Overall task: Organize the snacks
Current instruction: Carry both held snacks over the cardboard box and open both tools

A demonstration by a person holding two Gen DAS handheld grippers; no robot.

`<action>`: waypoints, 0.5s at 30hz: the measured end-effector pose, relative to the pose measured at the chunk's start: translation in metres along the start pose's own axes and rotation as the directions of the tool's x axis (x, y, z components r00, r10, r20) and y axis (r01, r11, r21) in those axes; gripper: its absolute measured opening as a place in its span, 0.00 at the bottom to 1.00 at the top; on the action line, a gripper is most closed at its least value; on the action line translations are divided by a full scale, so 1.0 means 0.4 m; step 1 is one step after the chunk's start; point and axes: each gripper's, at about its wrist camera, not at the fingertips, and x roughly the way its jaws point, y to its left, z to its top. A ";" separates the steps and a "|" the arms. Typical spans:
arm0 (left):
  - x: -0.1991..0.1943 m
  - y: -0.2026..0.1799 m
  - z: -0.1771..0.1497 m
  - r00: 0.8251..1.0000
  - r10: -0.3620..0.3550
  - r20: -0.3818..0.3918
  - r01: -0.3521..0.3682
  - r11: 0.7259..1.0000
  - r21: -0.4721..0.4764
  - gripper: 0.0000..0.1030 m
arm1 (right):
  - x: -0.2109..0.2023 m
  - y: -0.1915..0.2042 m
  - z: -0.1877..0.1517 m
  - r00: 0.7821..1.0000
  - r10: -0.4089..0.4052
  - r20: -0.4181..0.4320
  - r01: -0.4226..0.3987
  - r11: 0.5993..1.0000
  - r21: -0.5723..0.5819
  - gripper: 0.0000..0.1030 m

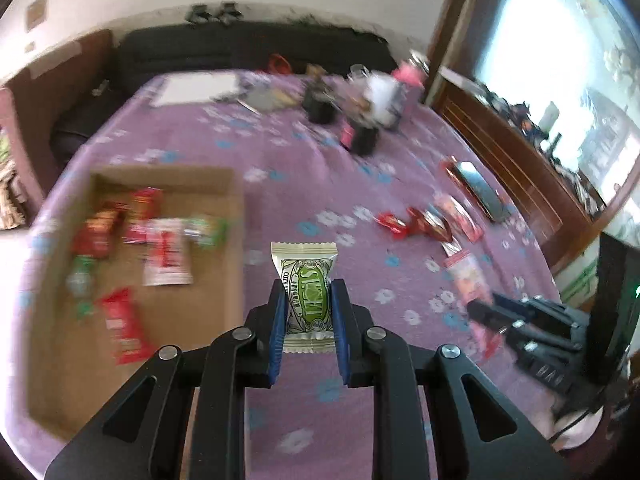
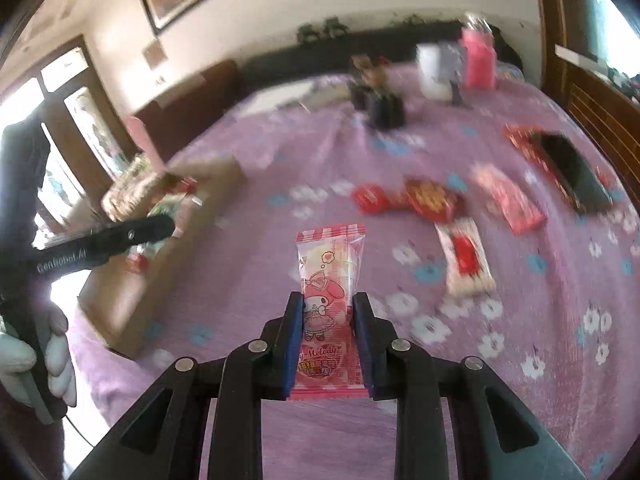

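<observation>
While several wrapped snacks already lie in the cardboard box (image 1: 132, 248), the sorting looks only partly done, since a cluster of loose packets (image 2: 440, 208) sits on the purple floral cloth (image 1: 320, 184) well apart from it. The left gripper (image 1: 307, 312) is clamped on a green-and-white packet (image 1: 306, 292) just beside the box. The right gripper (image 2: 328, 320) pinches a pink cartoon packet (image 2: 330, 292) (both held above the cloth, not yet dropped in).

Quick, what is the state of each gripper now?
Left gripper: closed on the green and white snack packet.
Right gripper: closed on the pink My Melody packet.
</observation>
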 end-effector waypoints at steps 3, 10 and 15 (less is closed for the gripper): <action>-0.053 0.091 0.006 0.997 0.074 0.038 -0.072 0.997 -0.041 0.18 | -0.038 0.070 0.042 0.999 0.034 0.042 -0.032 0.999 -0.043 0.24; -0.063 0.307 -0.032 0.977 0.214 -0.014 -0.214 0.966 -0.146 0.18 | -0.030 0.283 0.168 0.984 0.173 0.053 -0.164 0.976 -0.146 0.24; 0.013 0.397 -0.066 0.969 0.230 -0.088 -0.242 0.952 -0.189 0.18 | 0.111 0.418 0.190 0.976 0.206 -0.069 -0.215 0.960 -0.181 0.24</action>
